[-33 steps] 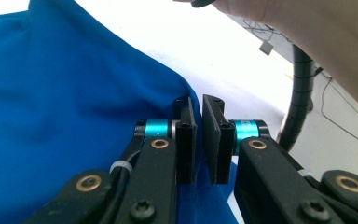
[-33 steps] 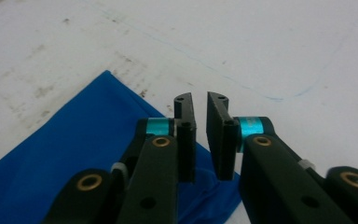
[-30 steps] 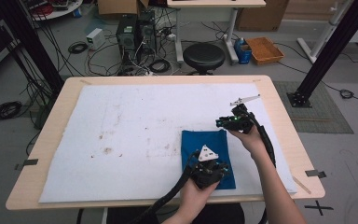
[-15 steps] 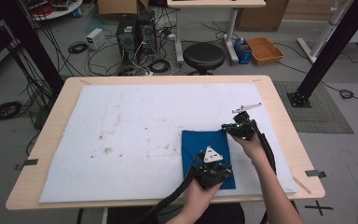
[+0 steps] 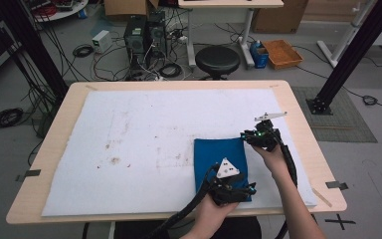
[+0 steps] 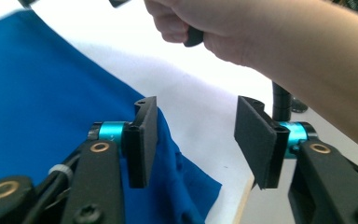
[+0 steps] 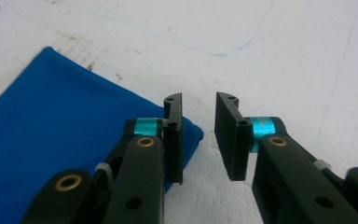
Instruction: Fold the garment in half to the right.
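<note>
A folded blue cloth [image 5: 220, 159] lies flat on the white mat [image 5: 129, 149] that covers the wooden table [image 5: 69, 99], close to the mat's near edge and toward its right side. The cloth reaches almost to that near edge and stays well short of the right edge.

The left gripper [image 5: 229, 186] sits over the cloth's near right corner. In the left gripper view its jaws have just been opening and now stand wide apart; the left pad [image 6: 144, 140] rests against a rumpled bit of the cloth's corner, while the other pad hangs over bare mat. Nothing is pinched between them.

The right gripper [image 5: 261, 137] is at the cloth's far right corner. In the right gripper view its jaws have just been opening too and show a narrow gap over white mat, with the cloth's corner [image 7: 186, 128] just beside the left jaw, not between the pads.

Off the table, an orange tray [image 5: 282, 54] on the floor holds nothing that can be made out.
</note>
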The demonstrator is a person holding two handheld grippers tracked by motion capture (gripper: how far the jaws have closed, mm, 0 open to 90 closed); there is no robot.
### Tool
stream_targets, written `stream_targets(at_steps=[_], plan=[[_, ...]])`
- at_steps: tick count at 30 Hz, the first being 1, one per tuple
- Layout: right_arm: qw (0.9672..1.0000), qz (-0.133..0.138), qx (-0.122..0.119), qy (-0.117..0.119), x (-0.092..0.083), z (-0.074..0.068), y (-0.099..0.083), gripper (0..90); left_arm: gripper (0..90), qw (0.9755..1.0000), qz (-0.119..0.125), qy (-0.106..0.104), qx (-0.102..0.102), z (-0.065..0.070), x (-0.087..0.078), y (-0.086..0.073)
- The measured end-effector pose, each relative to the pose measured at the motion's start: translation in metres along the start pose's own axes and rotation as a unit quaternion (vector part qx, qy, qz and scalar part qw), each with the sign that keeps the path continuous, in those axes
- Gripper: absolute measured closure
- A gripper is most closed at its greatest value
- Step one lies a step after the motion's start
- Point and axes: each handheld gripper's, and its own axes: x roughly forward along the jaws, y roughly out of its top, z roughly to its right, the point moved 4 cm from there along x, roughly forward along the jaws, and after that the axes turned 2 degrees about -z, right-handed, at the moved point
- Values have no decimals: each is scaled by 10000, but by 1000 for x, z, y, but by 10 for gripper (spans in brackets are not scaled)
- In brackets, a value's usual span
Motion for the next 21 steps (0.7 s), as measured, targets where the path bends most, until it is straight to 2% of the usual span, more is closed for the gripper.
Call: stream_targets(at_steps=[3, 5, 9, 13, 17, 21], plan=[[9998, 215, 19, -29, -11, -2, -2, 664, 454, 9998, 147, 10, 108, -2, -16, 6], [9995, 302, 59, 16, -18, -4, -5, 654, 450, 9996, 269, 65, 109, -6, -30, 10], [9982, 517, -53, 315, -35, -18, -15, 649, 448, 9988, 392, 264, 161, -24, -58, 16], [9972, 500, -225, 505, -50, -37, -33, 649, 438, 9970, 407, 638, 162, -49, -86, 17], [9958, 474, -318, 715, -61, -56, -52, 649, 437, 9942, 468, 966, 71, -72, -113, 15], [9924, 364, -544, 1046, -70, -77, -70, 603, 437, 9910, 578, 1203, -52, -91, -139, 10]])
